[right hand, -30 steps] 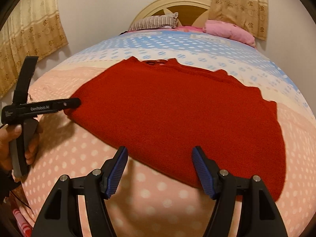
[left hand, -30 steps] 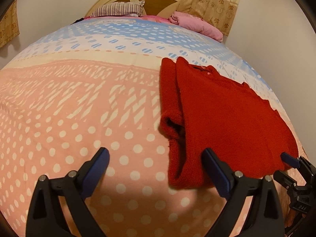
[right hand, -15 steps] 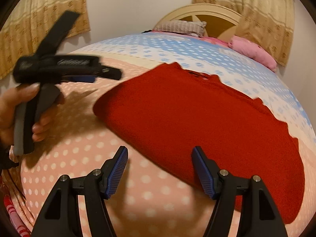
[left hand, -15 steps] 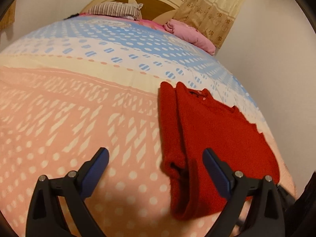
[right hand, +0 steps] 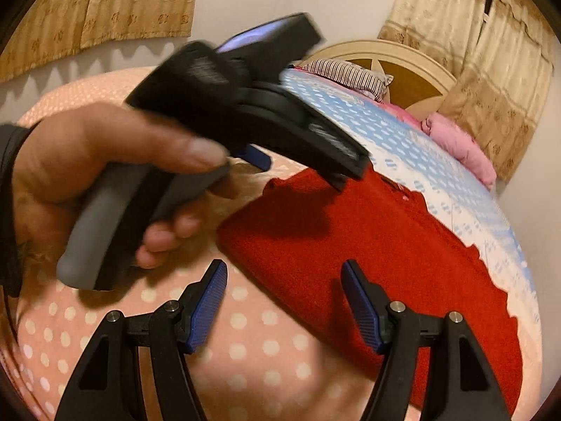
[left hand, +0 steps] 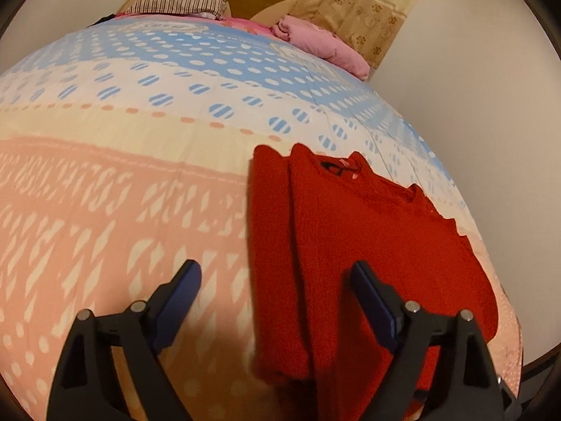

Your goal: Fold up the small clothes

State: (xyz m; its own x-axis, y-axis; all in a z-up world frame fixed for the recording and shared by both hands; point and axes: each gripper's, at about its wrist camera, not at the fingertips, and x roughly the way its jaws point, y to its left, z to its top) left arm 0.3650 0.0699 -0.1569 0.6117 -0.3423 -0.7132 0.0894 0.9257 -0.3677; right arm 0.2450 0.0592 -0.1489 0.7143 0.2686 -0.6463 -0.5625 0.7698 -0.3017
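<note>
A red knitted sweater [left hand: 368, 245] lies partly folded on the bed, with one side folded over along its left edge. It also shows in the right wrist view [right hand: 368, 245]. My left gripper [left hand: 277, 291] is open and empty, held above the sweater's left folded edge. My right gripper [right hand: 284, 294] is open and empty, above the sweater's near edge. In the right wrist view the left gripper's body [right hand: 245, 105] is seen from the side, blurred, held in a hand above the sweater's left corner.
The bedspread [left hand: 122, 193] is pink with white dots near me, blue and white farther off. A striped pillow [left hand: 182, 3] and a pink blanket [left hand: 315, 42] lie by the headboard. A wall [left hand: 473, 122] and curtains border the bed's right side.
My left gripper has risen and moved forward over the sweater's left edge. In the right wrist view it swung in closer and higher. The sweater has not moved.
</note>
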